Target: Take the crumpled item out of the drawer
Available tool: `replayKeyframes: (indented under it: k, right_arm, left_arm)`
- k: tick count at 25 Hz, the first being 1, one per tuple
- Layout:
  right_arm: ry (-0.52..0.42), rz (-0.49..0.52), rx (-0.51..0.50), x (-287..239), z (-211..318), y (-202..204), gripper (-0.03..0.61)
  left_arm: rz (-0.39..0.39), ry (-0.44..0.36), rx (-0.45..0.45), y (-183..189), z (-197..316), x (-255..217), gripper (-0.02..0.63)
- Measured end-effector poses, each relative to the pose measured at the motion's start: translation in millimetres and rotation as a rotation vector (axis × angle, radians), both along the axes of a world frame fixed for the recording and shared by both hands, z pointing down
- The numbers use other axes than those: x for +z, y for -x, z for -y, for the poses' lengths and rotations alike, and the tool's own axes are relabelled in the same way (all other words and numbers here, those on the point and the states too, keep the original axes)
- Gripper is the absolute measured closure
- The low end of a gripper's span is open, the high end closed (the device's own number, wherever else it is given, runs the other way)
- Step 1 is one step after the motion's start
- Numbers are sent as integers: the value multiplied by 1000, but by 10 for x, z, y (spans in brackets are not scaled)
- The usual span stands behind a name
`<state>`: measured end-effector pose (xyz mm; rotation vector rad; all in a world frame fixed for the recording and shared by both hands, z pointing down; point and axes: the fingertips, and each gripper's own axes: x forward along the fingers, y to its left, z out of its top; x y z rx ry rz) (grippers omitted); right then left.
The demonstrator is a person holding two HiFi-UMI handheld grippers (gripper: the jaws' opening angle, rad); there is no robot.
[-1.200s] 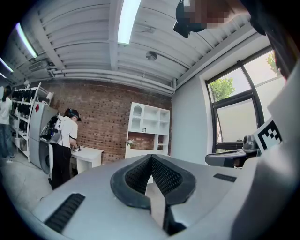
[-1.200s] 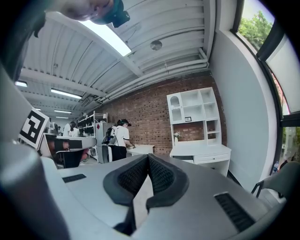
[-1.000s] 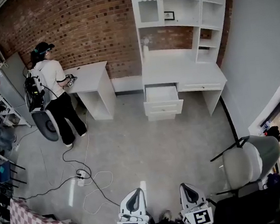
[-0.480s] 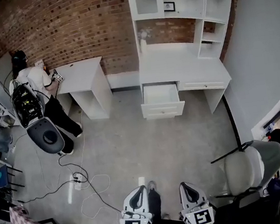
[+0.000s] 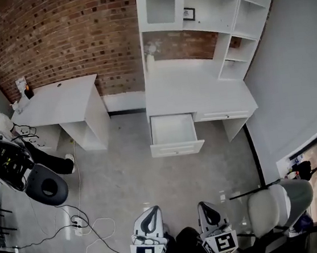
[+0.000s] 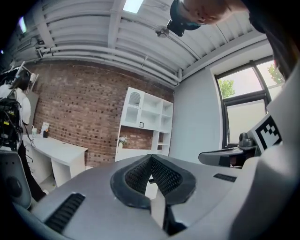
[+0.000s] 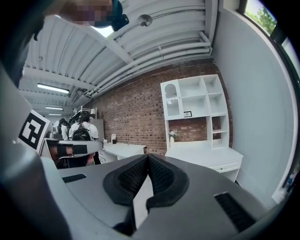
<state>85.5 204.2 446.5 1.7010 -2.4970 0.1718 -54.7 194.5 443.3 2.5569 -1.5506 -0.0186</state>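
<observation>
A white desk (image 5: 200, 92) with a shelf unit stands against the brick wall. Its left drawer (image 5: 172, 133) is pulled open, and from here the inside looks plain white; I make out no crumpled item in it. My left gripper (image 5: 152, 212) and right gripper (image 5: 206, 207) are low at the bottom of the head view, side by side and far from the drawer. Both are shut with nothing between the pads. In the left gripper view the left gripper (image 6: 151, 157) points toward the desk (image 6: 136, 152). The right gripper (image 7: 148, 156) faces the desk (image 7: 206, 157) as well.
A second white desk (image 5: 58, 100) stands at the left, with a person (image 5: 1, 126) crouched beside it and a round black stool (image 5: 46, 191) nearby. Cables and a power strip (image 5: 79, 225) lie on the floor at the lower left. A padded chair (image 5: 272, 209) sits at the right.
The view has moved closer to the desk, so the open drawer looks larger and nearer. The person at the left has shifted to the frame's edge. Both grippers stayed shut.
</observation>
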Motion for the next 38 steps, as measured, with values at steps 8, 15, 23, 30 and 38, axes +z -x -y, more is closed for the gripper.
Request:
replayKeyframes:
  k: [8,15,23,30,38]
  right_arm:
    - [29,-25,-38,255,1689,-206,565]
    - [74,-65,-168,511,3510,-303,565]
    - [358,-175,-209,1977,5083,-333,565]
    - [749,-263,-237,3598,5801,-422,520]
    - [1086,-324,-326,5201,6086,-298,441]
  left_arm:
    - [-25,54,-36,-158,1405,189,589]
    - [-41,38,-142,-321,2820,75,589]
    - [-70,98,-160,-513,4131,186,589]
    - [-61,142,-107,-532,5435,285,589]
    - [-60,220,-86,-430,6289,700,589]
